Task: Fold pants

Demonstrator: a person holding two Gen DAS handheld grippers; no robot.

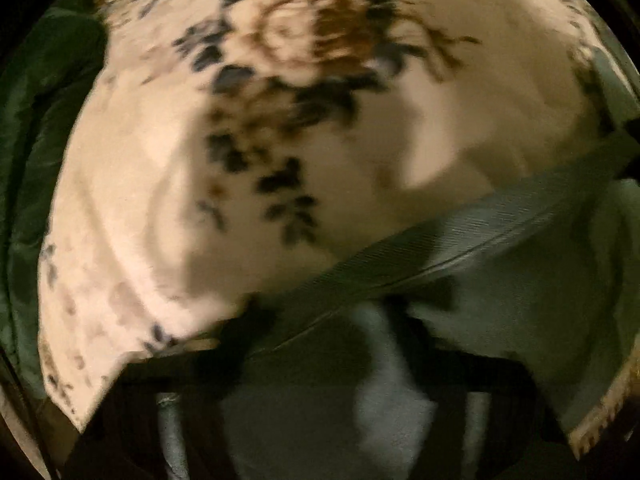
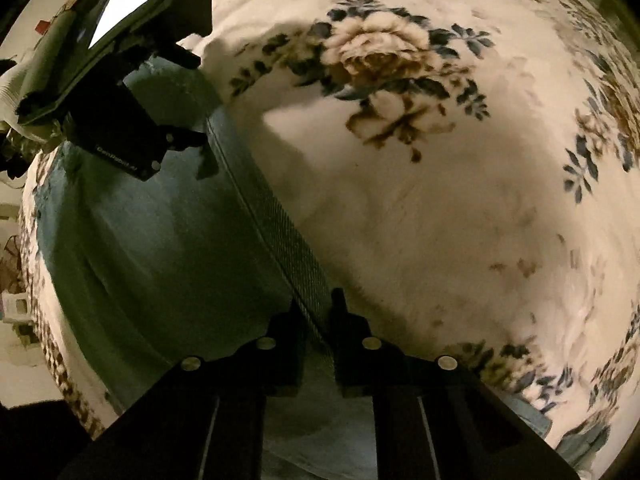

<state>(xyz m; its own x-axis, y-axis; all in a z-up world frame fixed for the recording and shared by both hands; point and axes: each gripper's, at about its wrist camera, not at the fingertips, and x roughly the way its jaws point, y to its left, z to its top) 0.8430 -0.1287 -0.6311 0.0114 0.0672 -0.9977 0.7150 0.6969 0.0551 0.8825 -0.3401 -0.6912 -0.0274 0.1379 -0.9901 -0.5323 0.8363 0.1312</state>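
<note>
Grey-green pants (image 2: 160,240) lie on a cream floral blanket (image 2: 440,220). Their ribbed waistband (image 2: 296,264) runs diagonally into my right gripper (image 2: 320,320), whose two black fingers are shut on it. In the right wrist view my left gripper (image 2: 180,136) grips the far end of the pants at upper left. The left wrist view is blurred; it shows the waistband (image 1: 460,240) crossing diagonally and pants cloth (image 1: 392,380) between the dark fingers of my left gripper (image 1: 384,320).
The floral blanket (image 1: 280,120) covers the bed. A dark green cover (image 1: 40,140) lies at its left edge. A tablet-like object with a bright screen (image 2: 124,4) sits at the upper left of the right wrist view.
</note>
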